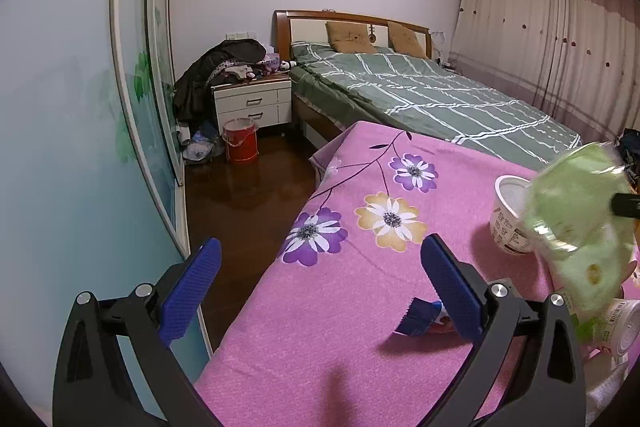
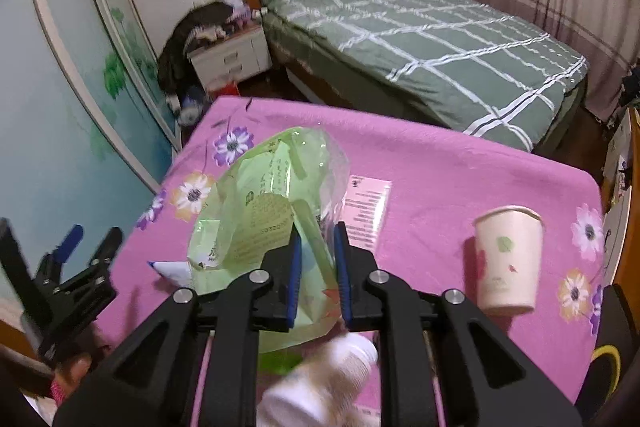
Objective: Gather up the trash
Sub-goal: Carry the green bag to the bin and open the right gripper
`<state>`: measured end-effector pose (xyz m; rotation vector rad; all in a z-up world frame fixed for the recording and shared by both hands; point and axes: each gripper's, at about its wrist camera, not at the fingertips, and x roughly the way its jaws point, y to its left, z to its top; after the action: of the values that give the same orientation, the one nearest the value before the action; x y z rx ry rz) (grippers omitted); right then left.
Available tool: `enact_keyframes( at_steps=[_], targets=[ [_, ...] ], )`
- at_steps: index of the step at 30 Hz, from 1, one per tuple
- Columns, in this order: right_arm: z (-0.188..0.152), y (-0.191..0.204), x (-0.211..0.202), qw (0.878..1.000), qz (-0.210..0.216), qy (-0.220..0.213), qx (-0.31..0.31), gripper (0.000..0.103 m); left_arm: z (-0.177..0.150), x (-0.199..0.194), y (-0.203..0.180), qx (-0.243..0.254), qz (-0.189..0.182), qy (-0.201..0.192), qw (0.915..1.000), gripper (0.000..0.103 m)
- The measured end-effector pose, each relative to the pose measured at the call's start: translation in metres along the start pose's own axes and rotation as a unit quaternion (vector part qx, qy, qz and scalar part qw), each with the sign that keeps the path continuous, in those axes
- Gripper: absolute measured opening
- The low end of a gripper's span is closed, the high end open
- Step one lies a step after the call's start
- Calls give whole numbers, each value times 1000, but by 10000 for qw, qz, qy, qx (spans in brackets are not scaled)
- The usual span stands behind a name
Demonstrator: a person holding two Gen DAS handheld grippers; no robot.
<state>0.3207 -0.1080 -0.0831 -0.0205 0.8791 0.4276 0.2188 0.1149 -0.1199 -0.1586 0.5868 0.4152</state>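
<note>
A crumpled green plastic bag [image 2: 256,211] stands up between my right gripper's [image 2: 318,229] blue pads, and that gripper is shut on its edge. In the left wrist view the same bag [image 1: 580,211] shows blurred at the right, above the pink flowered cloth [image 1: 340,307]. My left gripper [image 1: 322,243] is open over the cloth's left side with nothing between its fingers. A blue and white wrapper [image 1: 420,317] lies by its right finger. A paper cup [image 2: 508,263] stands to the right, and a pink sachet [image 2: 366,207] lies behind the bag.
A white bottle [image 2: 320,383] lies blurred under my right gripper. A red bin [image 1: 240,141] stands on the dark floor by the white nightstand [image 1: 252,103]. The green checked bed [image 1: 420,95] is beyond the table. A mirrored wardrobe [image 1: 132,107] runs along the left.
</note>
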Motion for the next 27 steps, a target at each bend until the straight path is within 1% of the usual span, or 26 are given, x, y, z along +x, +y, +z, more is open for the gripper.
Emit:
enact_keyframes(
  at_steps=[4, 8, 10, 13, 16, 17, 18, 21, 23, 27],
  targets=[
    [-14, -20, -37, 9989, 60, -351, 310, 15, 0, -1, -1, 26, -22, 23, 10000, 98],
    [-41, -57, -79, 9941, -54, -743, 790, 15, -1, -2, -2, 39, -50, -12, 10000, 98],
    [-58, -76, -98, 9903, -289, -921, 1004, 15, -1, -3, -3, 49, -53, -13, 10000, 98],
    [-89, -108, -124, 9806, -834, -1144, 1354, 16, -1, -3, -3, 64, -61, 0, 10000, 98],
    [-121, -140, -147, 9659, -1457, -1296, 1703, 16, -2, -4, -5, 93, -65, -15, 9999, 98],
    [-134, -154, -156, 9583, -1712, -1333, 1858, 17, -2, -4, -5, 101, -68, -20, 9999, 98],
    [-141, -163, -161, 9540, -1825, -1351, 1956, 17, -2, -4, -6, 106, -76, -20, 9999, 98],
    [-177, -206, -180, 9305, -2295, -1370, 2503, 18, -2, -5, -6, 116, -89, -21, 9999, 98],
    [-193, -226, -185, 9195, -2437, -1354, 2772, 18, -2, -5, -6, 132, -95, -22, 9999, 98],
    [-235, -271, -199, 8907, -2673, -1327, 3430, 18, -2, -8, -8, 166, -108, -57, 9998, 98]
  ],
)
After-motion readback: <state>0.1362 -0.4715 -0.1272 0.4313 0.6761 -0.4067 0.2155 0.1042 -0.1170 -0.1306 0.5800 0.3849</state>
